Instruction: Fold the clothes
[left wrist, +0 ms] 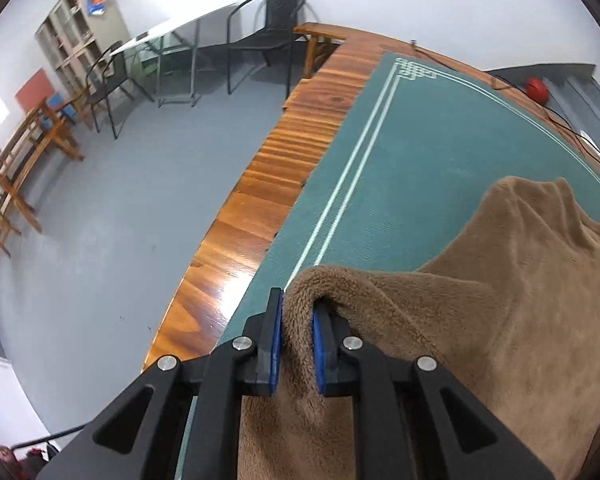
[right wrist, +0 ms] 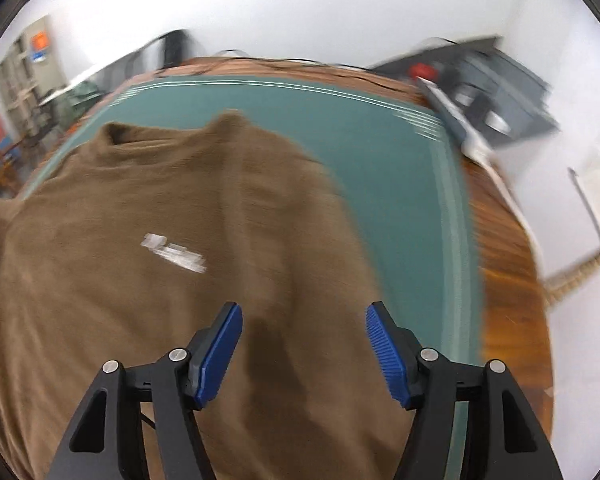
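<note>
**Brown fleece pinched at its left edge, right fingers spread over the body**

Brown fleece, a high-necked top (right wrist: pixel 148 240), lies spread on the green mat (left wrist: pixel 400 152) with its collar at the far end from both grippers and its hem toward the cameras. So its long axis runs away from the person, collar to hem. A small white print (right wrist: pixel 174 254) sits on the chest, between the collar and the right gripper.

The left gripper (left wrist: pixel 296 344) has its blue pads closed on a thick roll of the top's left edge. That bunch of cloth rises between the pads and curls over the inner finger, lifted a little off the mat, while the rest of the top falls away to the right of the fingers. The mat's pale double border line (left wrist: pixel 352 176) runs just left of the pinched edge, with the wooden table (left wrist: pixel 260 184) beyond it.

The right gripper (right wrist: pixel 304 344) hangs over the top's lower right part with its jaws standing wide apart and nothing between them. This view is smeared by motion, so I cannot tell how high it is above the cloth. The top's right edge lies just right of its fingers, with bare mat beyond.

Judging from this, the left gripper alone has a hold, and any fold across the body would carry that edge rightward, toward the print. The right gripper is the nearer one to the opposite edge.
</note>
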### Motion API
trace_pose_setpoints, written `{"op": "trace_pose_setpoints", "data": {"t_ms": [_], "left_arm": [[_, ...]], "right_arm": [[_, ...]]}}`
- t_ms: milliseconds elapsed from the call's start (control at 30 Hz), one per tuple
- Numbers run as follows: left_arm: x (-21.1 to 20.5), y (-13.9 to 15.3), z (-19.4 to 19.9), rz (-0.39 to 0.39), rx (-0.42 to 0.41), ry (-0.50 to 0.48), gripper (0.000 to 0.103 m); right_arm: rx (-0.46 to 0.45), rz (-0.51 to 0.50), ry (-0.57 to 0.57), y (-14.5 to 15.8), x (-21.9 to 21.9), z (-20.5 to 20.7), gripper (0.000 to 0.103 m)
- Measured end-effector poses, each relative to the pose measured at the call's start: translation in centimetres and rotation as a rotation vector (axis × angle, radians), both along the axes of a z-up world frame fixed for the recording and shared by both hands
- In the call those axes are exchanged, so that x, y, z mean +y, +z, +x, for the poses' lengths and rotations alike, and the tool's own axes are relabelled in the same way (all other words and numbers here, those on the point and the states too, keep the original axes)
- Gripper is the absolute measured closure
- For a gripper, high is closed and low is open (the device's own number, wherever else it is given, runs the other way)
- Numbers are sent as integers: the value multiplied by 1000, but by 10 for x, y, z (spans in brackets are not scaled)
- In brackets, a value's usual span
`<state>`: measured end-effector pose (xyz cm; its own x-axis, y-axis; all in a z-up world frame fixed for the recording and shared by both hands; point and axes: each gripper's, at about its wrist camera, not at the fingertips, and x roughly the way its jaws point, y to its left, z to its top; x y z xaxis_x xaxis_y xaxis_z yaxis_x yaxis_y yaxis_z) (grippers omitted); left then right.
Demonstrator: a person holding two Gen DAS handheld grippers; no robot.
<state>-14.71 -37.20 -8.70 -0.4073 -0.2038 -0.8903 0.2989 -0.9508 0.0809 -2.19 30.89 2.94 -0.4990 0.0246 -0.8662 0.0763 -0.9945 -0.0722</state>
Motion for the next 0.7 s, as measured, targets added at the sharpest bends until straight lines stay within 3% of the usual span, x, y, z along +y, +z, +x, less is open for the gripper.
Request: {"op": "trace_pose_setpoints", "data": {"t_ms": [133, 267, 333, 400, 567, 700], "left_arm": [[7, -3, -4, -38, -6, 8, 87], [19, 0, -3, -83, -17, -10, 86], [22, 1, -2, -98, -23, -12, 84], [24, 2, 1, -107, -27, -6, 82], [29, 0, 7, -126, -40, 6, 73], [36, -1, 8, -133, -41, 11, 61]], "right_arm": [[-42, 6, -37, 0, 31, 24, 36], [-153, -134, 62, -17, 27, 45, 36], [-186, -149, 124, -24, 19, 49, 36], [-179, -93, 150, -29, 12, 51, 36], [-146, -160, 107, -32, 24, 45, 36], [-128, -147, 125, -33, 20, 46, 36]]}}
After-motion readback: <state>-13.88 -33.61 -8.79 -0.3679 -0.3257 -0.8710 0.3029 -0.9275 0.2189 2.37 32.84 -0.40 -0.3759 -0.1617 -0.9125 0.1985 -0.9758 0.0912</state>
